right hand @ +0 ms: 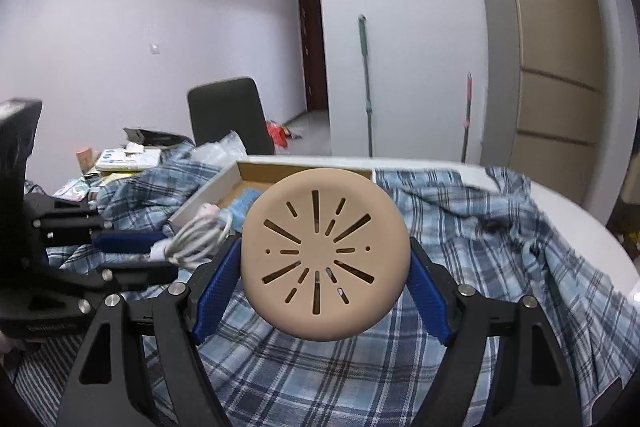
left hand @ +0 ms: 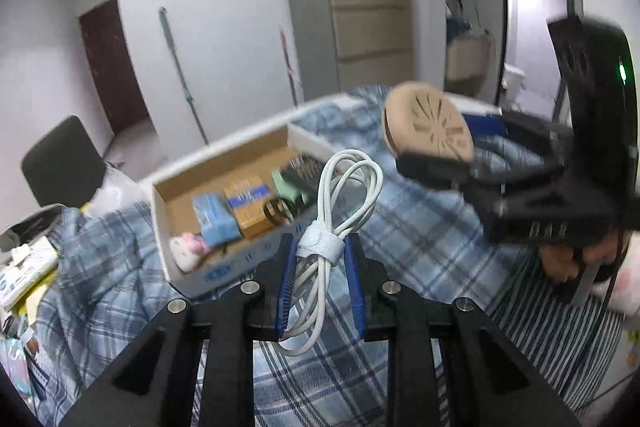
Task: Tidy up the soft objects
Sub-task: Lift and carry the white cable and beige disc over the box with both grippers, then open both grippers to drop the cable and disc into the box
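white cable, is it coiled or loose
Coiled: the white cable is looped and bound by a strap, pinched in the left gripper.

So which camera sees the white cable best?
The left wrist view. There the coiled white cable sits front and center, pinched between the left gripper's blue pads, with its strap and loops clear. The right wrist view catches only part of it, off to the side and half hidden behind the tan round disc.

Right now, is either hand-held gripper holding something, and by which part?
Left hand-held gripper: white cable, pinched at its strap. Right hand-held gripper: tan disc, gripped by opposite edges.
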Motion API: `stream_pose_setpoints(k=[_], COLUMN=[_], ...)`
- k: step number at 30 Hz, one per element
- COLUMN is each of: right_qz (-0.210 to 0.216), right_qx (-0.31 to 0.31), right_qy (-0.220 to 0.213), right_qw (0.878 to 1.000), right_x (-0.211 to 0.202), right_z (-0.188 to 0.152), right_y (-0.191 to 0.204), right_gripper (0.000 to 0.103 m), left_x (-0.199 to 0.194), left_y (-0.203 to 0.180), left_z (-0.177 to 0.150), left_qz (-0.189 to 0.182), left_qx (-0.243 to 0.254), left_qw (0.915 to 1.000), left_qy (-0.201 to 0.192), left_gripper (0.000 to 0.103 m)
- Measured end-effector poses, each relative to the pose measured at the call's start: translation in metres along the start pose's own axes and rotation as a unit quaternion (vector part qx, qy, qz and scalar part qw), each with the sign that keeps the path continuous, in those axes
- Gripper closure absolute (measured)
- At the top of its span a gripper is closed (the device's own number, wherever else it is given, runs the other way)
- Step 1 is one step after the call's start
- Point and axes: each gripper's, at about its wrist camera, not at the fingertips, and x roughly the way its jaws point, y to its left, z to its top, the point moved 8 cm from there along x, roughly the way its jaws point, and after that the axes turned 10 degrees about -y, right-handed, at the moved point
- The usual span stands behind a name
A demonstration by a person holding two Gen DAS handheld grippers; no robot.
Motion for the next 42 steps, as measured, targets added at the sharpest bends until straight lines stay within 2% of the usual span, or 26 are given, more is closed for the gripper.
stream_pose_setpoints(k=[5, 13, 19, 23, 26, 33, 40, 42], right_qz=[-0.016, -0.025, -0.031, -0.041, -0.053, -0.067, -0.026, -0.029], right_qx=[-0.023, -0.029, -0.033, -0.029, -0.029, -0.011, -0.027, -0.032], right_qy=[-0.047, -0.072, -0.094, -0.112, -0.111, -0.048, -0.024, -0.011], right_qw=[0.998, 0.997, 0.995, 0.992, 0.992, 0.997, 0.999, 0.999], right_x=[-0.014, -0.02, -0.002, 0.019, 0.043, 0.104, 0.14, 0.146], right_z=[0.018, 0.056, 0.105, 0.129, 0.129, 0.096, 0.055, 0.043], right_y=[0.005, 0.009, 0.015, 0.014, 0.011, -0.001, 0.003, 0.003], right_gripper=[0.025, 0.025, 0.025, 0.026, 0.025, 0.025, 0.025, 0.025], left_x=[-0.019, -0.026, -0.019, -0.005, 0.012, 0.052, 0.087, 0.097], left_y=[0.01, 0.041, 0.071, 0.093, 0.108, 0.139, 0.152, 0.152], left_z=[0.03, 0.075, 0.111, 0.125, 0.124, 0.104, 0.063, 0.051], left_qz=[0.041, 0.096, 0.117, 0.139, 0.145, 0.148, 0.147, 0.14], left_qx=[-0.018, -0.051, -0.08, -0.08, -0.089, -0.112, -0.121, -0.128], left_qw=[0.9971, 0.9857, 0.9759, 0.9695, 0.9693, 0.9717, 0.9765, 0.9781], left_qy=[-0.062, -0.13, -0.166, -0.185, -0.178, -0.146, -0.101, -0.086], left_gripper=[0.077, 0.077, 0.077, 0.077, 0.077, 0.077, 0.077, 0.077])
